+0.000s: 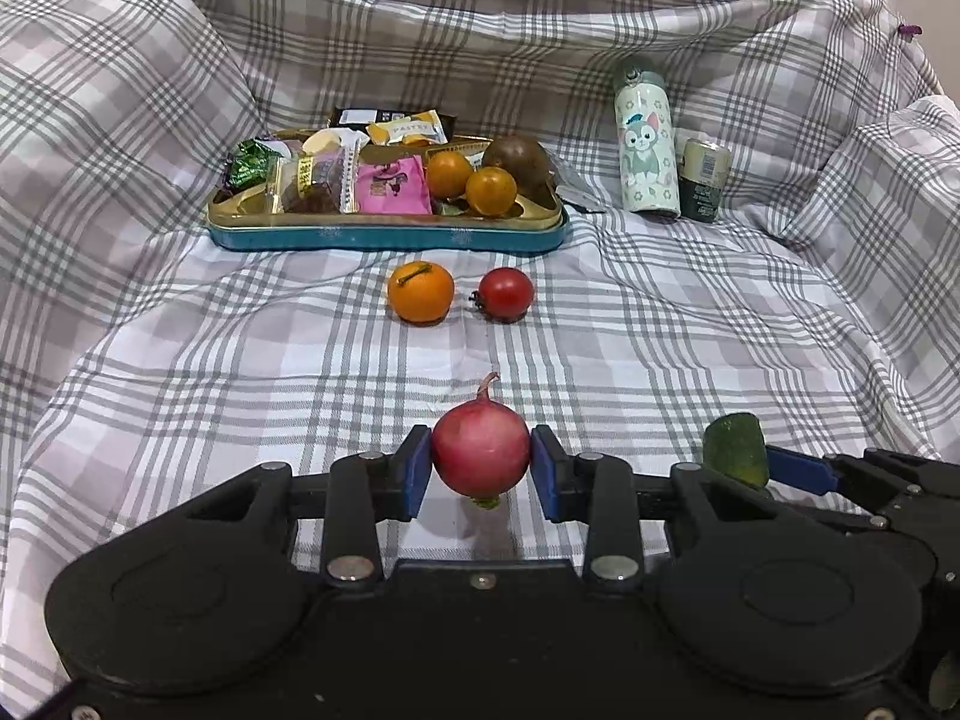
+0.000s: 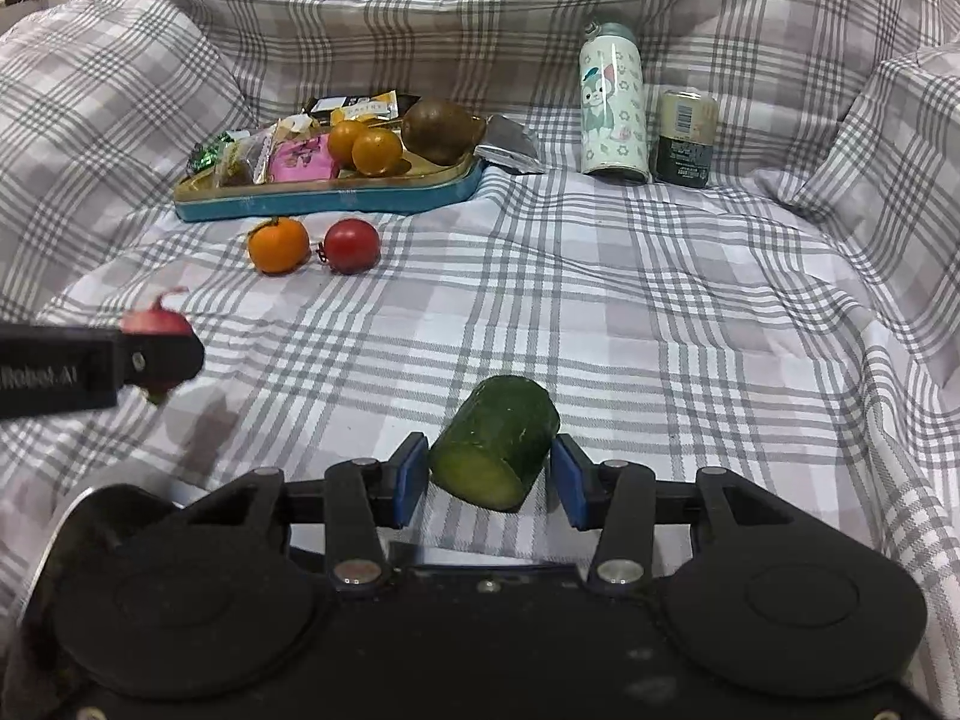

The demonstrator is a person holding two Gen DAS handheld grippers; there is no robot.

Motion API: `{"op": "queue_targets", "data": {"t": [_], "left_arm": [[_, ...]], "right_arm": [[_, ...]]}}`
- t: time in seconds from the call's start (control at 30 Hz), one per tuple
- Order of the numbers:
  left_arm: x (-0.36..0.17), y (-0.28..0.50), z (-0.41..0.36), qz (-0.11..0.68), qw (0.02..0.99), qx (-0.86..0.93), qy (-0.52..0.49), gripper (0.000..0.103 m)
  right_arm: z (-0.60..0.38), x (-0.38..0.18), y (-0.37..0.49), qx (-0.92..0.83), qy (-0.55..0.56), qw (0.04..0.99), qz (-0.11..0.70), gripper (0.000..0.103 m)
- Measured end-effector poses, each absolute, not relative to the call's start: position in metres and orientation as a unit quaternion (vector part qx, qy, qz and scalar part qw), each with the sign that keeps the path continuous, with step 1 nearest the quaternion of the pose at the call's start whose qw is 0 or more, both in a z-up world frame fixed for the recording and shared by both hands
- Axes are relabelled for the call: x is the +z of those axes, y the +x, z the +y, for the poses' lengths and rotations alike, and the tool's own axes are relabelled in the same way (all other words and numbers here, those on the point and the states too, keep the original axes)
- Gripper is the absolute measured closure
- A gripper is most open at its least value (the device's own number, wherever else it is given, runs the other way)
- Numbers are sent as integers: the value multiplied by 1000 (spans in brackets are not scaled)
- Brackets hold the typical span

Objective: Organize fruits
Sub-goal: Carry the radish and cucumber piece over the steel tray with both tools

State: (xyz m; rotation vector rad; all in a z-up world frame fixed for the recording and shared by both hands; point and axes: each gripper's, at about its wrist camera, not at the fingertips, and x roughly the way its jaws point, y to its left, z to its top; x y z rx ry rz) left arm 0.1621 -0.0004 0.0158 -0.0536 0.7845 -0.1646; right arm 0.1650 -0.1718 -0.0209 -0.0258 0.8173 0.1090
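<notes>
My left gripper is shut on a red radish, held just above the cloth, root tip pointing up. Between the blue pads of my right gripper, which is shut on it, a cut cucumber piece sits askew with its cut face toward the camera. A mandarin and a red tomato lie on the cloth in front of the blue-and-gold tray. At the tray's right end lie two mandarins and a brown round fruit. The left wrist view shows the cucumber at the right.
Wrapped snacks fill the tray's left side. A cartoon-printed bottle and a small dark jar stand to the tray's right, with a foil packet between. The checked cloth rises in folds around the sides and back.
</notes>
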Motion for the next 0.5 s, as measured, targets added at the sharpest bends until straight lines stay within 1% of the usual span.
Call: {"op": "queue_targets", "data": {"t": [0.13, 0.2, 0.5], "left_arm": [[12, 164, -2, 385, 919, -84, -27, 59], [11, 165, -3, 386, 918, -85, -28, 59], [21, 146, -1, 376, 922, -90, -34, 59]], "right_arm": [[-175, -23, 169, 45, 1, 914, 403, 55], [-177, -23, 169, 45, 11, 915, 400, 60], [-184, 0, 146, 57, 28, 940, 335, 60]]}}
